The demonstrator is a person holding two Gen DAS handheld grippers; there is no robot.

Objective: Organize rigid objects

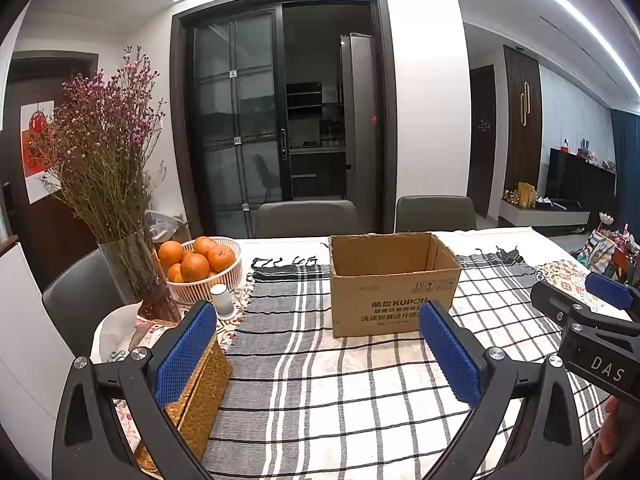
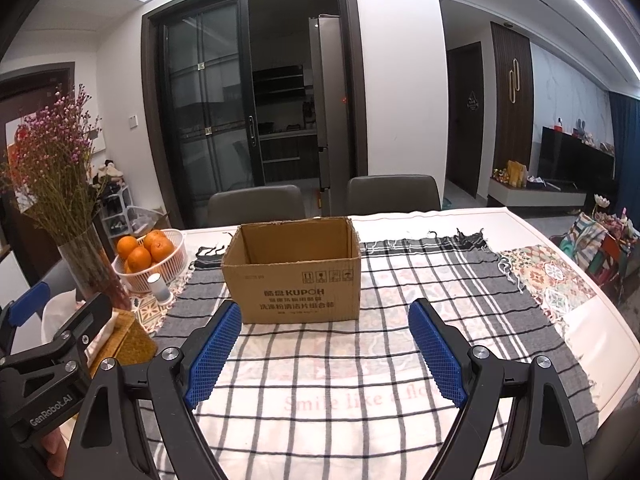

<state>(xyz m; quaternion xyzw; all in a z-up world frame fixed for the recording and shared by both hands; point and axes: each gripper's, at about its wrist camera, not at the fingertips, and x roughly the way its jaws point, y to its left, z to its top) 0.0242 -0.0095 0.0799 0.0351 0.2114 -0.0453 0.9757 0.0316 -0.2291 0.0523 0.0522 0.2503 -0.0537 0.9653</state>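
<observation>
An open brown cardboard box (image 1: 394,284) (image 2: 294,272) stands on a checked cloth in the middle of the table, and what shows of its inside is bare. My left gripper (image 1: 316,328) hovers above the cloth just short of the box, jaws open with nothing between the blue pads. My right gripper (image 2: 324,330) is likewise open and holds nothing, facing the box's front. In the left wrist view the right gripper (image 1: 576,300) enters from the right edge. In the right wrist view the left gripper (image 2: 60,312) shows at the left edge.
A white basket of oranges (image 1: 206,268) (image 2: 152,258), a glass vase of dried flowers (image 1: 136,276) (image 2: 92,264) and a small white cylinder (image 1: 223,300) stand at the left. A woven golden box (image 1: 200,392) lies under my left finger. Two grey chairs (image 1: 306,218) stand behind the table.
</observation>
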